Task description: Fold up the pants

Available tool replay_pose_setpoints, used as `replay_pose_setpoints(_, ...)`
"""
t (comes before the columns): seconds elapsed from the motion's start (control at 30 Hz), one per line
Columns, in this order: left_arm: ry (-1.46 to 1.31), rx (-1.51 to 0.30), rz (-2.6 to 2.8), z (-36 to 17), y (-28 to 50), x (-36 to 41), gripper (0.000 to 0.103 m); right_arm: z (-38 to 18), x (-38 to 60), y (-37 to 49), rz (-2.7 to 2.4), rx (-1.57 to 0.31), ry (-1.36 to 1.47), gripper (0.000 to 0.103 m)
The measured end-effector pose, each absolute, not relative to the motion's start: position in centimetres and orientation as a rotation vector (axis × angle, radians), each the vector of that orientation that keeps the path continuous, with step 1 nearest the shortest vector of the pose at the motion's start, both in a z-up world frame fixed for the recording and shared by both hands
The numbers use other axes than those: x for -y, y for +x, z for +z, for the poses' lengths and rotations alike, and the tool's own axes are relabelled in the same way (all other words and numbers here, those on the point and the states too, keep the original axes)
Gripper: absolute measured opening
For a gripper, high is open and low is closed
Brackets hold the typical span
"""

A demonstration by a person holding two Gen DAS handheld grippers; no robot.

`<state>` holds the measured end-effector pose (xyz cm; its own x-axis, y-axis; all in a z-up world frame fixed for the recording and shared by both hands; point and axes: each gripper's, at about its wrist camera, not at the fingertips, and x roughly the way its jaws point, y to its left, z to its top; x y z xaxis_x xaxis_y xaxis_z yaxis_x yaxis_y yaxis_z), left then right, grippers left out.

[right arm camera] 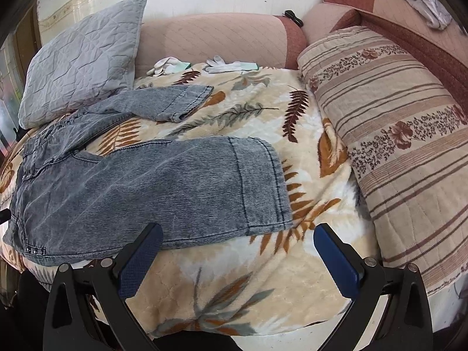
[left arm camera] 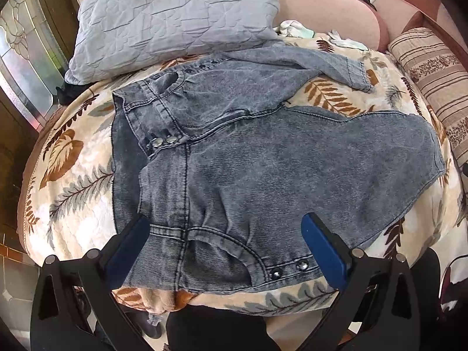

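Note:
Grey washed denim short pants (left arm camera: 248, 169) lie spread on a leaf-print blanket (left arm camera: 76, 181), waistband to the left, two legs splayed apart to the right. My left gripper (left arm camera: 225, 237) is open, its fingers over the near waistband and pocket, holding nothing. In the right wrist view the pants (right arm camera: 163, 187) lie to the left, with the near leg's hem (right arm camera: 278, 184) ahead. My right gripper (right arm camera: 237, 248) is open and empty above the blanket (right arm camera: 234, 278), its left finger (right arm camera: 140, 260) at the near leg's lower edge.
A grey quilted pillow (left arm camera: 175, 17) lies behind the waistband. A striped floral bolster (right arm camera: 395, 146) runs along the right side. White gloves (right arm camera: 231, 65) lie at the back against the pink sofa backrest (right arm camera: 219, 41). The blanket's front edge is just before my grippers.

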<state>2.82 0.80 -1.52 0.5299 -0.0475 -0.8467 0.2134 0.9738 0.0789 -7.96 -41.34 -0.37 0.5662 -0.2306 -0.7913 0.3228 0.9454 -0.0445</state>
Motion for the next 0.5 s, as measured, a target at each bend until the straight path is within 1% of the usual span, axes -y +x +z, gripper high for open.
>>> replay_pose_setpoints(0.27,0.148,-1.015,-0.101,-0.8,4.0,-3.2,0.103,-0.3,44.5,-8.9,-0.362,-0.91,0.152,0.103)
replay_pose_setpoints(0.5,-0.014,-1.083,-0.01,1.9,6.3,-8.7,0.103,-1.4,47.3,-8.4,-0.376,-0.93,0.211,0.103)
